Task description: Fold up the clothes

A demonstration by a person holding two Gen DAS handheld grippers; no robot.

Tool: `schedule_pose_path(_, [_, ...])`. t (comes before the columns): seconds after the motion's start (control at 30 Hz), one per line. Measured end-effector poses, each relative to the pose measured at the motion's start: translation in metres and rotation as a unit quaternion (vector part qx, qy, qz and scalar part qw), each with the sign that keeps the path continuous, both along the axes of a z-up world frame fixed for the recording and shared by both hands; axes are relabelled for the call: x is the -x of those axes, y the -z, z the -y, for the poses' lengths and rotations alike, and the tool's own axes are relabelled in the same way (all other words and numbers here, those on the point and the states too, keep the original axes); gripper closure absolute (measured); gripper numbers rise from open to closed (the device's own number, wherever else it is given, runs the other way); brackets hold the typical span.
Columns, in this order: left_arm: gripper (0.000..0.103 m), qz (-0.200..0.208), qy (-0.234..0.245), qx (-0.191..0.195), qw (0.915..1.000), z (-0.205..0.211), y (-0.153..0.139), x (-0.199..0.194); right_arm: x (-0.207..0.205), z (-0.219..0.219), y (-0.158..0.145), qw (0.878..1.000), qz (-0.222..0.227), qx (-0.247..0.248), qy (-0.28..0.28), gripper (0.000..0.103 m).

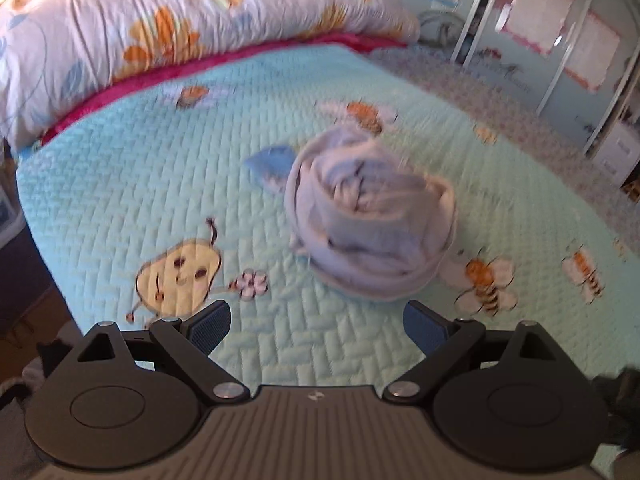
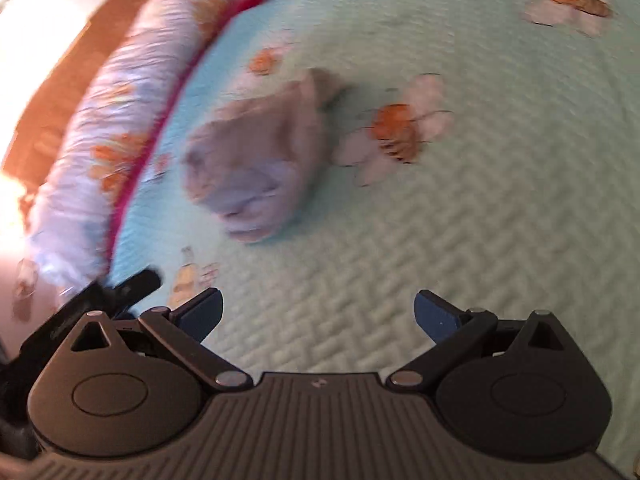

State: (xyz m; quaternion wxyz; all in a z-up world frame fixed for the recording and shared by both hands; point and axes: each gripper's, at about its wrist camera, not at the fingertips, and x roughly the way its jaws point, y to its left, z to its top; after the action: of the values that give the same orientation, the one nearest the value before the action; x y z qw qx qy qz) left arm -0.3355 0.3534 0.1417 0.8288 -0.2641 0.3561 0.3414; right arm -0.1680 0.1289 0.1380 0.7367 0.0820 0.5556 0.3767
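Grippers both spread wide, nothing between the fingers of either. Left gripper [image 1: 317,326] hangs over the quilt [image 1: 132,184], blue ribbed pads [image 1: 211,325] apart and empty, not touching fabric. Right gripper [image 2: 318,314] same: jaws wide, blue pads [image 2: 436,317] clear of everything, bare quilt [image 2: 500,220] between them.

Task item: crumpled garment [image 1: 370,220], pale grey-lilac soft knit, bunched into a rounded wad with rolled folds spiralling around a hollow centre. In the left wrist view it sits at about 1 o'clock from the gripper, near the fingertips but apart. In the right wrist view the same garment [image 2: 256,160] lies at about 11 o'clock, well apart, heavily motion-blurred, lumpy outline only.

Blue cloth scrap [image 1: 272,164] pokes out at the garment's 10 o'clock; touching or tucked under, cannot tell.

Quilt is mint-turquoise, stitched in a raised herringbone pattern, printed with a yellow pear face [image 1: 178,276] at 10 o'clock from the left gripper and an orange-and-white bee [image 1: 486,282] just beside the garment at its 4 o'clock. Magenta plush edge [image 1: 200,66] runs along the quilt's far side, with a puffy white floral duvet roll [image 1: 192,20] lying on it. Glass-fronted shelving [image 1: 560,40] at far 2 o'clock, blurred.
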Motion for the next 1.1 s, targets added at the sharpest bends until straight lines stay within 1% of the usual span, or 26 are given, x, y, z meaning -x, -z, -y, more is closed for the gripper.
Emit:
schedule_pose_path(0.03, [0.007, -0.009, -0.001, 0.009, 0.9999, -0.001, 0.003, -0.003, -0.002, 0.003, -0.004, 1.0, 0.014, 0.005, 0.012, 0.002])
schedule_pose_path(0.07, [0.007, -0.018, -0.002, 0.018, 0.9997, -0.002, 0.007, -0.006, -0.001, 0.008, -0.016, 0.998, 0.06, -0.002, 0.02, 0.002])
schedule_pose_path(0.1, [0.007, -0.026, -0.004, 0.022, 0.9994, -0.002, 0.009, -0.008, 0.006, 0.012, -0.03, 0.992, 0.121, -0.007, 0.026, 0.002])
schedule_pose_path(0.13, [0.007, -0.032, -0.008, 0.022, 0.9992, -0.002, 0.011, -0.01, 0.013, 0.016, -0.044, 0.983, 0.18, -0.012, 0.03, 0.002])
schedule_pose_path(0.17, [0.007, -0.035, -0.012, 0.019, 0.9991, -0.001, 0.012, -0.01, 0.019, 0.018, -0.051, 0.974, 0.224, -0.008, 0.033, 0.002])
schedule_pose_path(0.2, [0.007, -0.035, -0.017, 0.008, 0.9992, 0.001, 0.01, -0.009, 0.02, 0.018, -0.051, 0.972, 0.23, 0.01, 0.04, 0.001])
schedule_pose_path(0.23, [0.007, -0.035, -0.021, -0.005, 0.9991, 0.003, 0.008, -0.01, 0.019, 0.018, -0.046, 0.973, 0.225, 0.028, 0.042, 0.0])
schedule_pose_path(0.27, [0.007, -0.035, -0.025, -0.018, 0.9989, 0.005, 0.005, -0.01, 0.013, 0.017, -0.028, 0.984, 0.172, 0.043, 0.029, 0.001])
schedule_pose_path(0.3, [0.007, -0.035, -0.029, -0.031, 0.9985, 0.007, 0.003, -0.01, 0.008, 0.015, -0.011, 0.991, 0.12, 0.058, 0.016, 0.001])
schedule_pose_path(0.33, [0.007, -0.04, -0.031, -0.043, 0.9978, 0.008, 0.0, -0.011, 0.003, 0.015, 0.007, 0.995, 0.069, 0.07, 0.006, 0.001])
schedule_pose_path(0.37, [0.007, -0.049, -0.031, -0.054, 0.9968, 0.008, -0.002, -0.013, 0.001, 0.015, 0.021, 0.997, 0.033, 0.072, 0.005, 0.002])
schedule_pose_path(0.4, [0.007, -0.06, -0.029, -0.067, 0.9955, 0.007, -0.006, -0.015, 0.001, 0.015, 0.024, 0.997, 0.019, 0.07, 0.007, 0.002])
schedule_pose_path(0.43, [0.009, -0.067, -0.028, -0.083, 0.9939, 0.007, -0.011, -0.015, 0.004, 0.01, 0.008, 0.998, 0.034, 0.058, 0.008, 0.002])
schedule_pose_path(0.5, [0.01, -0.058, -0.041, -0.129, 0.9891, 0.01, -0.028, -0.009, 0.008, 0.002, -0.024, 0.997, 0.07, 0.03, 0.01, 0.002])
schedule_pose_path(0.53, [0.009, -0.047, -0.052, -0.155, 0.9854, 0.014, -0.038, -0.005, 0.009, -0.001, -0.05, 0.993, 0.117, -0.004, 0.012, 0.002])
schedule_pose_path(0.57, [0.005, -0.033, -0.062, -0.179, 0.9815, 0.016, -0.046, 0.0, 0.01, -0.003, -0.074, 0.986, 0.163, -0.039, 0.014, 0.0])
schedule_pose_path(0.6, [0.003, -0.015, -0.065, -0.195, 0.9785, 0.018, -0.053, 0.004, 0.015, -0.003, -0.091, 0.976, 0.205, -0.071, 0.016, 0.0])
schedule_pose_path(0.63, [0.0, -0.001, -0.062, -0.202, 0.9774, 0.018, -0.055, 0.007, 0.017, -0.004, -0.095, 0.971, 0.223, -0.091, 0.013, 0.0])
schedule_pose_path(0.7, [0.0, 0.01, -0.052, -0.197, 0.9789, 0.015, -0.053, 0.009, 0.02, -0.011, -0.08, 0.977, 0.194, -0.084, -0.019, 0.0])
schedule_pose_path(0.77, [0.0, 0.004, -0.047, -0.189, 0.9809, 0.011, -0.047, 0.009, 0.02, -0.017, -0.043, 0.989, 0.139, -0.042, -0.042, 0.001])
schedule_pose_path(0.83, [0.0, 0.01, -0.049, -0.19, 0.9806, 0.01, -0.045, 0.013, 0.024, -0.017, -0.013, 0.99, 0.136, 0.007, -0.034, 0.001])
schedule_pose_path(0.9, [0.0, 0.019, -0.054, -0.195, 0.979, 0.009, -0.049, 0.018, 0.028, -0.018, -0.01, 0.984, 0.174, 0.037, -0.03, 0.001])
schedule_pose_path(0.97, [0.0, 0.019, -0.067, -0.198, 0.9778, 0.009, -0.052, 0.017, 0.034, -0.018, -0.031, 0.971, 0.237, 0.031, -0.023, 0.001])
schedule_pose_path(1.0, [0.0, 0.016, -0.071, -0.19, 0.9791, 0.008, -0.051, 0.015, 0.035, -0.019, -0.041, 0.963, 0.267, 0.027, -0.019, 0.001])
schedule_pose_path(1.07, [0.0, 0.001, -0.064, -0.141, 0.988, -0.004, -0.042, 0.009, 0.033, -0.022, -0.053, 0.951, 0.309, 0.02, -0.008, 0.001])
schedule_pose_path(1.1, [0.0, -0.006, -0.06, -0.117, 0.9912, -0.01, -0.035, 0.006, 0.029, -0.025, -0.049, 0.952, 0.306, 0.022, -0.011, 0.001])
